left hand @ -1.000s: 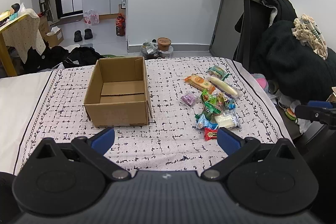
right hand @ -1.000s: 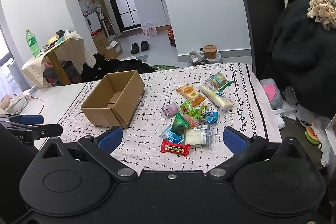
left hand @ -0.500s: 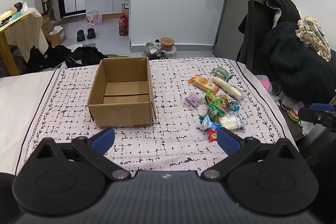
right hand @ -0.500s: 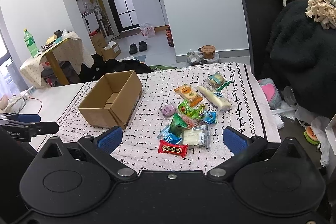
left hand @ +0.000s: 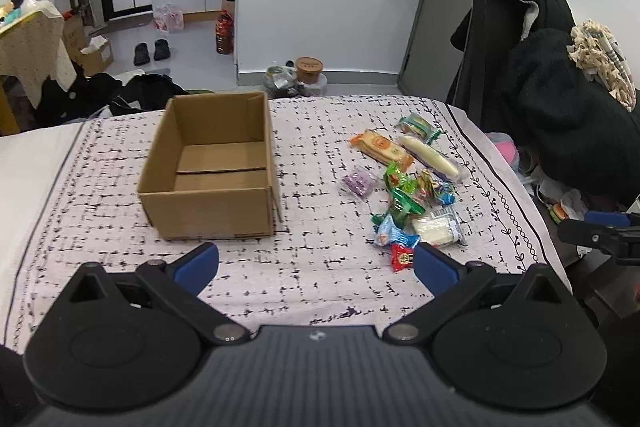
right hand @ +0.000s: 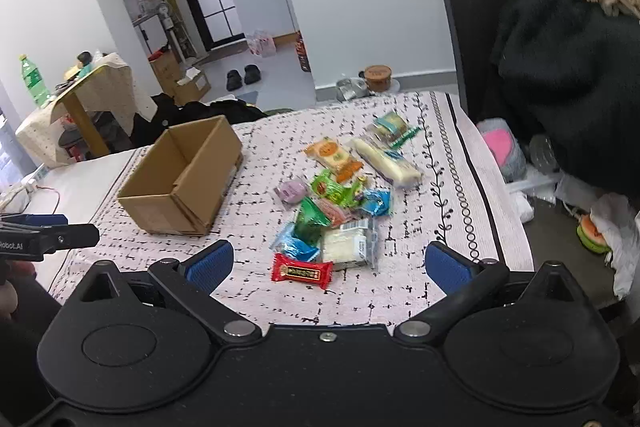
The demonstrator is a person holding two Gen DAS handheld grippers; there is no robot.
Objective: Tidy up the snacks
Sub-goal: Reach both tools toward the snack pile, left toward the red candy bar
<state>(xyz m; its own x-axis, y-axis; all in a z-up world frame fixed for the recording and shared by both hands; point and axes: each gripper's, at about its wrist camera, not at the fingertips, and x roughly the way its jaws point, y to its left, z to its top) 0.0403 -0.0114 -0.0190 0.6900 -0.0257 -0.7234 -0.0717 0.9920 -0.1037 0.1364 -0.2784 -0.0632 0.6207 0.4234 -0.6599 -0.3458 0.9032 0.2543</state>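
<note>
An open, empty cardboard box (left hand: pixel 212 179) (right hand: pixel 184 179) stands on a patterned cloth. To its right lies a pile of wrapped snacks: a red packet (right hand: pixel 302 270) (left hand: pixel 403 256) nearest me, a white packet (right hand: pixel 346 245), blue and green packets (right hand: pixel 308 223), a purple one (left hand: pixel 359 181), an orange bar (left hand: pixel 382 147) and a long white roll (right hand: pixel 386 161). My left gripper (left hand: pixel 316 265) is open and empty, above the cloth's near edge. My right gripper (right hand: pixel 328 265) is open and empty, just short of the red packet.
The cloth (left hand: pixel 320 155) covers a bed-like surface whose right edge (right hand: pixel 480 179) drops to a cluttered floor. A chair piled with dark clothes (left hand: pixel 560 99) stands at the right. Bags and a brown tub (left hand: pixel 308 69) sit on the floor beyond the far edge.
Both grippers have moved a little forward and turned slightly; the box and snacks appear closer. Nothing on the cloth has moved.
</note>
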